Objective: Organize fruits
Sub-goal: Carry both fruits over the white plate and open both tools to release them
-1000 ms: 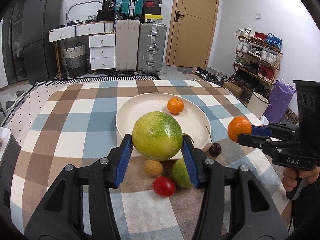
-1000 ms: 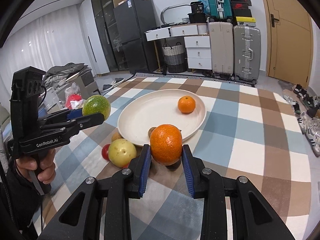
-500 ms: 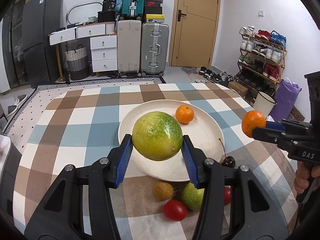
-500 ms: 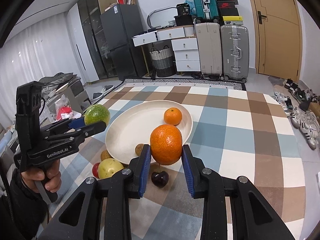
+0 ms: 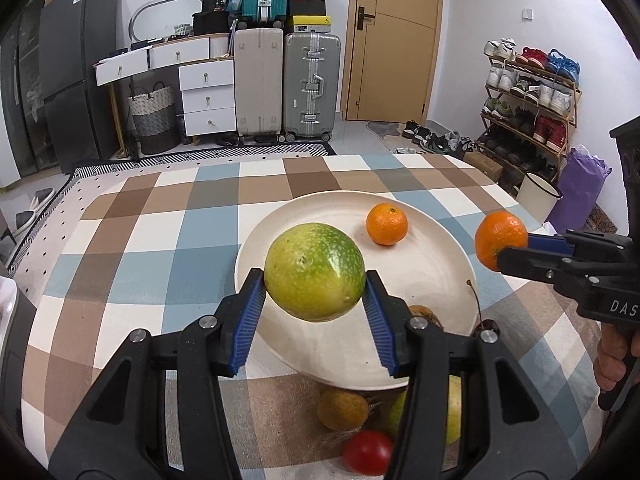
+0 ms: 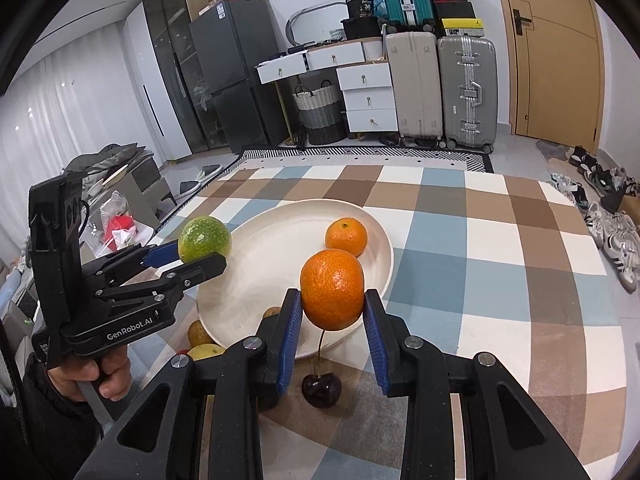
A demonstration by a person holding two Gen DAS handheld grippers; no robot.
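Over round cream plate (image 5: pixel 448 280) — left gripper (image 5: pixel 314 306) clamps speckled green fruit (image 5: pixel 314 270), right gripper (image 6: pixel 332 314) clamps orange mandarin (image 6: pixel 332 294); dark stemmed cherry (image 6: pixel 321 390) beside plate fully seen only in right-wrist view.

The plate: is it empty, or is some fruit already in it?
Not empty. One small orange lies in the plate; other fruits are held or outside it.

Both tongs are matte black plastic with ribbed blue pads (image 5: pixel 249 322) and silver screws; left tongs (image 6: pixel 192 256) read "GenRobot.AI", right tongs (image 5: pixel 516 254) "DAS"; dark sleeve (image 6: pixel 44 412).
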